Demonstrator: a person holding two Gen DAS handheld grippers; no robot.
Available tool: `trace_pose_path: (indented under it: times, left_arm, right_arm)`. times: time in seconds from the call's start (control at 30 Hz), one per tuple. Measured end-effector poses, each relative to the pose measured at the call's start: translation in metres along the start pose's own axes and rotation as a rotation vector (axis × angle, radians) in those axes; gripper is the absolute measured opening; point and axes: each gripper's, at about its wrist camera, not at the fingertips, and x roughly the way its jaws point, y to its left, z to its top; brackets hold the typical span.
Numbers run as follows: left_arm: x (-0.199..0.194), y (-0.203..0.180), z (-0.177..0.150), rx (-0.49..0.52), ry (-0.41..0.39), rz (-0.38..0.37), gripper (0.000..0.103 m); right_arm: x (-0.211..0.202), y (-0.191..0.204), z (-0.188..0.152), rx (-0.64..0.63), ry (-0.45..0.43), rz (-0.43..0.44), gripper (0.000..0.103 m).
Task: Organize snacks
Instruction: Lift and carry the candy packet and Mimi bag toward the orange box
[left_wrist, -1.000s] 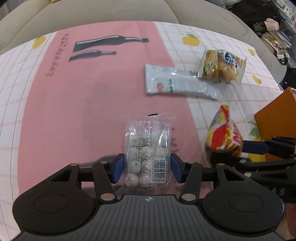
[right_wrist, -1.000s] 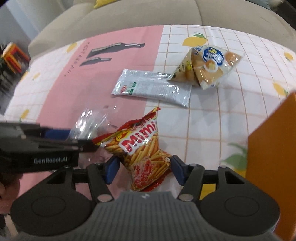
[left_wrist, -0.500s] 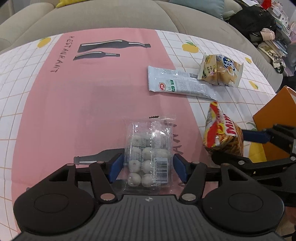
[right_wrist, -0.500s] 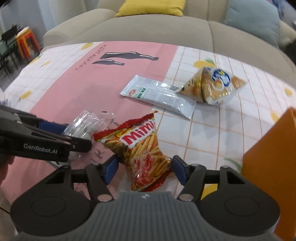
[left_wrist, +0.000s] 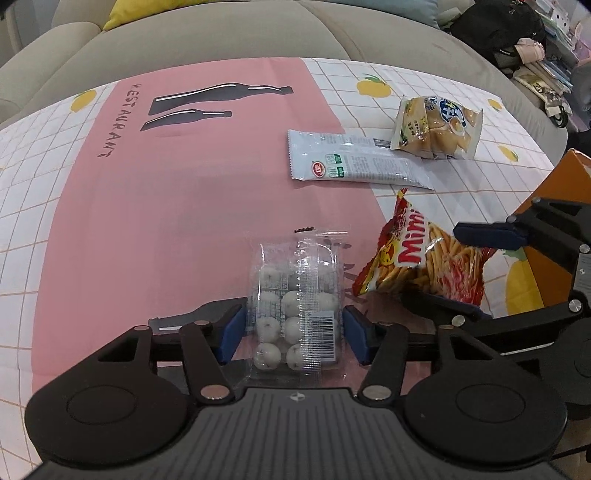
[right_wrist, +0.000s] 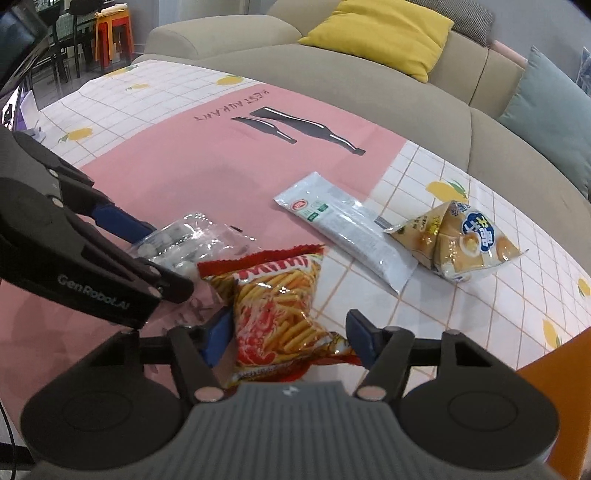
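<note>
A clear packet of white balls (left_wrist: 295, 295) sits between the blue pads of my left gripper (left_wrist: 293, 330), whose jaws are closing and press on its two sides. In the right wrist view the same packet (right_wrist: 199, 236) shows in the left gripper (right_wrist: 166, 258) at the left. A red and yellow bag of chip sticks (right_wrist: 280, 302) is between the pads of my right gripper (right_wrist: 288, 339); its jaws are closing on it. From the left wrist view the bag (left_wrist: 417, 258) hangs tilted above the cloth in the right gripper (left_wrist: 432, 266).
A long white-silver packet (left_wrist: 354, 166) and a tan snack bag (left_wrist: 436, 129) lie further back on the pink and checked tablecloth (left_wrist: 166, 221). An orange box (left_wrist: 565, 177) stands at the right edge. A beige sofa (right_wrist: 332, 74) with cushions runs behind the table.
The right gripper has rolled, and the chips bag turned with it. The left jaws widened off the clear packet, then came back against it. Both views now look further up.
</note>
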Motion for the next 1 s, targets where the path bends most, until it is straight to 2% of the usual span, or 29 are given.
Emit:
trace_pose_path:
  times: [0.3,0.33,0.37,0.57,0.8,1.0]
  left_arm:
    - [-0.003,0.001,-0.003,-0.053,-0.024,0.006,0.058]
    - [-0.004,0.001,-0.003,-0.064,-0.027,0.008,0.058]
    - [-0.005,0.001,-0.003,-0.074,-0.029,0.009,0.057]
    - [-0.020,0.007,-0.011,-0.183,-0.063,-0.018,0.057]
    - [-0.058,0.000,-0.015,-0.218,-0.119,-0.047,0.057]
    - [-0.096,-0.021,-0.013,-0.201,-0.166,-0.079,0.057]
  right_arm:
    - [-0.001,-0.004,-0.004,0.157,0.030,0.036,0.048]
    - [-0.002,-0.004,-0.003,0.169,0.030,0.036,0.041]
    - [-0.004,-0.004,-0.003,0.182,0.029,0.041,0.039]
    - [-0.023,-0.002,-0.007,0.266,0.017,0.030,0.038]
    - [-0.066,-0.002,-0.014,0.324,-0.031,0.004,0.038]
    - [-0.113,-0.010,-0.015,0.373,-0.088,-0.014,0.038]
